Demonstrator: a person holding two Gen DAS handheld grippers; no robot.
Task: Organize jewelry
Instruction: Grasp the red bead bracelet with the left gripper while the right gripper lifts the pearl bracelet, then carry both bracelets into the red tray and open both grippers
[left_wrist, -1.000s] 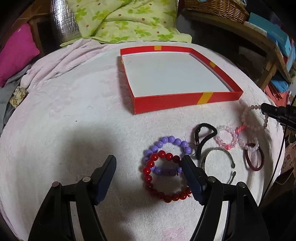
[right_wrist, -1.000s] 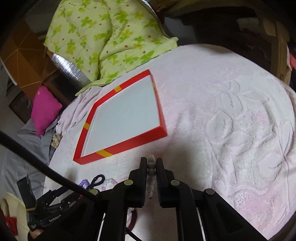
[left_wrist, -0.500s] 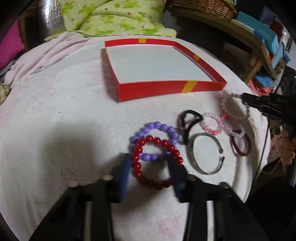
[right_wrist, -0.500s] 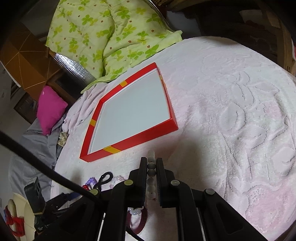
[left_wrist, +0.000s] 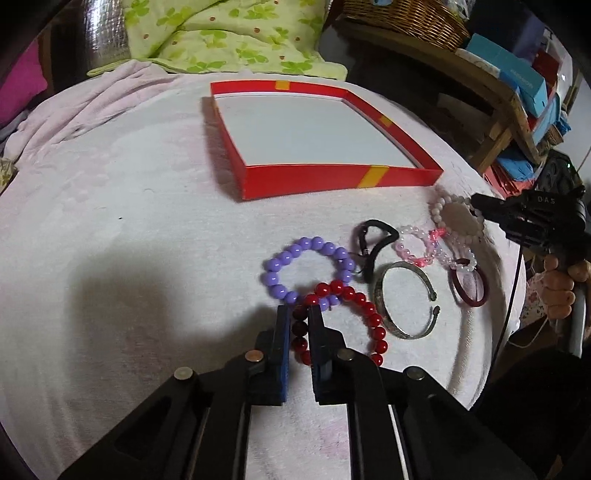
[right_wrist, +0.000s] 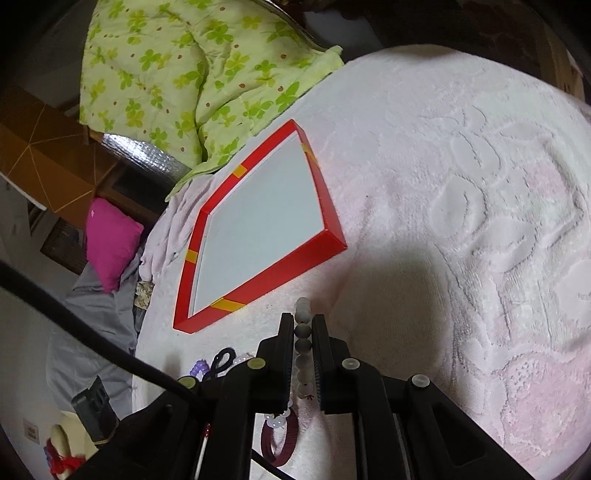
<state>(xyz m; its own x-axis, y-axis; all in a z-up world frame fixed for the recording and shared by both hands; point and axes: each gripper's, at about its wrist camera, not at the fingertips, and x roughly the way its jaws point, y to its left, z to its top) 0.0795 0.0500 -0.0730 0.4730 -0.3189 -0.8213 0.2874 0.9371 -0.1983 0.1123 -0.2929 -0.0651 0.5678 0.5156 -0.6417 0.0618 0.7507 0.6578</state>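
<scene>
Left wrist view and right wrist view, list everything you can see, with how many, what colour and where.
tray: one, red with yellow tape, white floor, nothing in it, far side of the blanket
blanket: one, pale pink, under everything
red bead bracelet: one, red, nearest, overlapping the purple one
purple bead bracelet: one, purple, behind the red one
black loop: one, black, right of the purple beads
metal bangle: one, silvery, open-ended
pink bead bracelets: two, pink and clear
dark red ring: one, maroon, far right
pale bead bracelet: one, whitish
quilt: one, green clover print, behind the tray
cushion: one, magenta
basket: one, wicker, on a shelf
left gripper: shut on the red bead bracelet
right gripper: shut on the pale bead bracelet
</scene>
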